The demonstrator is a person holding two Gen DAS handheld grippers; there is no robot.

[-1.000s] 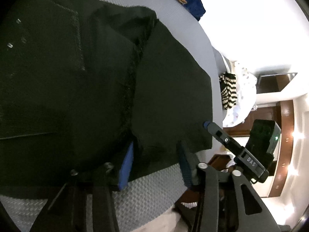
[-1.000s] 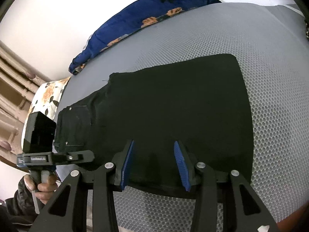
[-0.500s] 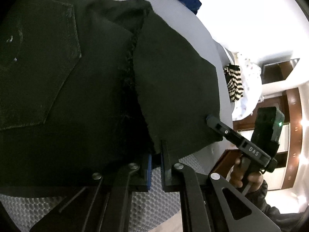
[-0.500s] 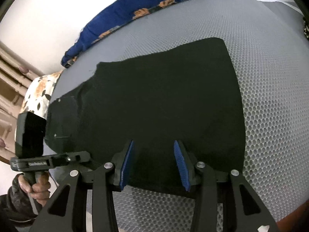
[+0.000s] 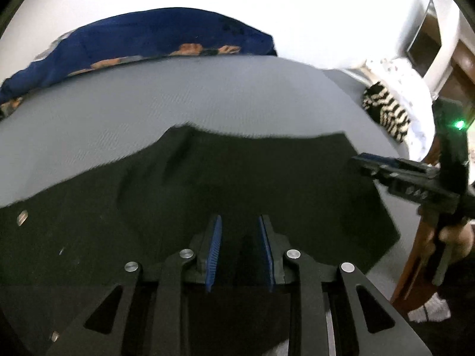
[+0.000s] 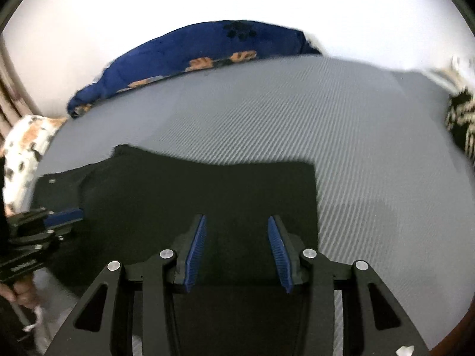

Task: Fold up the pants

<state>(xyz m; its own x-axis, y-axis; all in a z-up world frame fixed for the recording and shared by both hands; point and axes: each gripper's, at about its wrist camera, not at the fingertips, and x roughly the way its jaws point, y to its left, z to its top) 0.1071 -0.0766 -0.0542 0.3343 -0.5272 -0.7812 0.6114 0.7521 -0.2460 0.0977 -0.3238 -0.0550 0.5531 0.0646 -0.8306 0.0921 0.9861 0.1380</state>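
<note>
Black pants [image 5: 237,178] lie folded on the grey mesh bed [image 5: 178,98]. My left gripper [image 5: 240,219] hovers over their near part, pointing down. Its jaws are opening, and dark cloth shows behind the gap with neither blue pad pressing on it. In the right wrist view the pants [image 6: 207,190] end in a straight right edge. My right gripper [image 6: 237,218] stands open over their near edge, pads wide apart with flat cloth beneath. Each view shows the other gripper: the right gripper [image 5: 374,163] at the pants' right corner, the left gripper [image 6: 63,216] at their left side.
A blue patterned blanket [image 5: 148,41] lies along the bed's far edge by the white wall. A black-and-white striped cloth [image 5: 386,109] sits on white bedding at the right. A floral pillow [image 6: 23,142] lies at the left. Bare grey mesh [image 6: 371,148] spreads beyond and right of the pants.
My left gripper closed on the pants' near edge, then parted its jaws, rolled and lifted. My right gripper shifted slightly over the pants and kept the same opening.
</note>
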